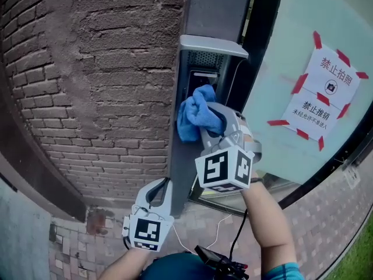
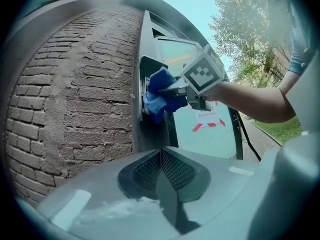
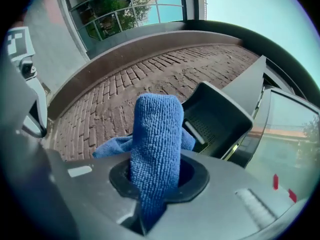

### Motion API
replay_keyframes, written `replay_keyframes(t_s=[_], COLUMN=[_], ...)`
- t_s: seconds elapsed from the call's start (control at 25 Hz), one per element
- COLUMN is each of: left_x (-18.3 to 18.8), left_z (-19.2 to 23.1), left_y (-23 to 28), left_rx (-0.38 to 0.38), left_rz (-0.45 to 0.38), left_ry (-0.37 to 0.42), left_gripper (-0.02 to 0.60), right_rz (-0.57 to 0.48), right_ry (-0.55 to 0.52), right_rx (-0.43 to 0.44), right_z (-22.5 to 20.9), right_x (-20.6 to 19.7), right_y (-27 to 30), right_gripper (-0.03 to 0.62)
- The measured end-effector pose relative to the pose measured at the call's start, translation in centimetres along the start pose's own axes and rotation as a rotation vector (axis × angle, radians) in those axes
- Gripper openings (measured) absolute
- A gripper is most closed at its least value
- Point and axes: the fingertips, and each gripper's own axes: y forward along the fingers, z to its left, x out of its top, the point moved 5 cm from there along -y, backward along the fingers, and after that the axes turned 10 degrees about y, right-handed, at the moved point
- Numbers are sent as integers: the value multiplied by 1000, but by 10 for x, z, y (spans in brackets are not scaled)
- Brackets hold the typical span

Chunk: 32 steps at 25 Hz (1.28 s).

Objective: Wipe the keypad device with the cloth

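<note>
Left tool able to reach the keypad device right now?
Probably not cleanly: the right tool and its blue cloth cover the keypad device face, and the left tool sits shut, lower beside the post.

Grey left gripper [image 1: 162, 187] and right gripper [image 1: 214, 120], black-and-white marker cubes [image 1: 224, 169] (black cable [image 1: 236, 238] below), teal sleeve [image 1: 285, 271]

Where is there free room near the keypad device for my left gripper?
The post below the keypad device is bare, between brick wall and glass door. The device's front is crowded by the right gripper and cloth.
</note>
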Motion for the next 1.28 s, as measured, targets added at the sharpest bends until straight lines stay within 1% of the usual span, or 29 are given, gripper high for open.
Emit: replay_keyframes(t_s=[0.12,0.28,0.4,0.48,0.6,0.92,1.08,1.28], left_x=[1,3,0,-8,-14,-9,-9,-9], left_z=[-2,-10,-16,-19,-18,-10,-3,1], left_y=[1,3,4,6,7,5,4,4], left_rx=[-6,-22,-44,-55,-43,6,35,48], left_rz=[-12,-50,-30,-7,6,5,4,6], left_ry=[-7,15,8,-16,-33,-7,7,6], left_gripper=[-3,-5,-5,-6,-8,-8,-8,-8], right_rz=[34,56,56,15,-67,-210,-215,-189], right_ry=[9,6,12,47,75,54,42,4], right_rx=[49,99,121,93,36,-68,-74,-37], right_z=[21,40,45,39,20,-32,-41,-22], right_x=[-20,-42,-49,-37,-12,46,54,44], right_y=[2,4,1,-6,-14,-8,4,9], right_gripper=[49,49,49,49,49,49,49,49])
